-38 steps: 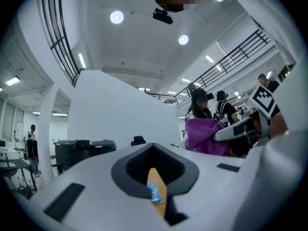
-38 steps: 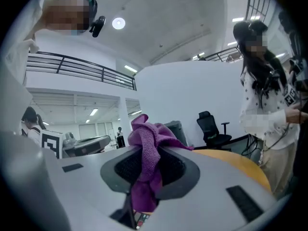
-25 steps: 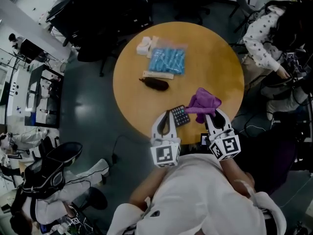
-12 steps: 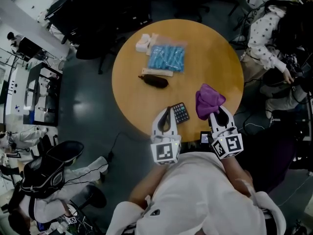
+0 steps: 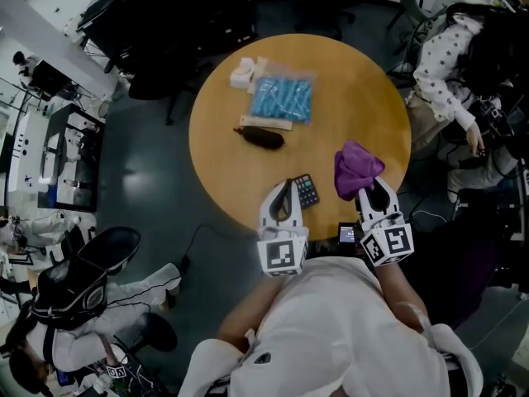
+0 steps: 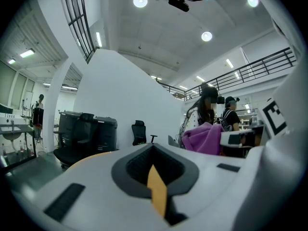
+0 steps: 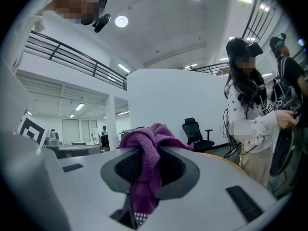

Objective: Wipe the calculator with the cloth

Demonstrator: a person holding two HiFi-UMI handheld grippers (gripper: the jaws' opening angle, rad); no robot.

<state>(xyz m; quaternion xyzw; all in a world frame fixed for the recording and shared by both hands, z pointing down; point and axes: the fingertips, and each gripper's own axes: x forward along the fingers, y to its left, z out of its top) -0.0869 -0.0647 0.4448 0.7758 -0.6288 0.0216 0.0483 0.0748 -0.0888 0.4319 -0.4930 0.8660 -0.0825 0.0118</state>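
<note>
Bright ceiling lights overhead; gripper views fisheye-warped, dark corners; head view sharp.

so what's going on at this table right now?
A person is working at a round wooden table with a gripper in each hand. The right gripper is clamped on a bunched purple cloth. The left gripper, jaws together with nothing in them, is just left of the calculator near the table's edge. The cloth is to the right of the calculator, not on it, so nothing is being wiped at this instant.
</note>
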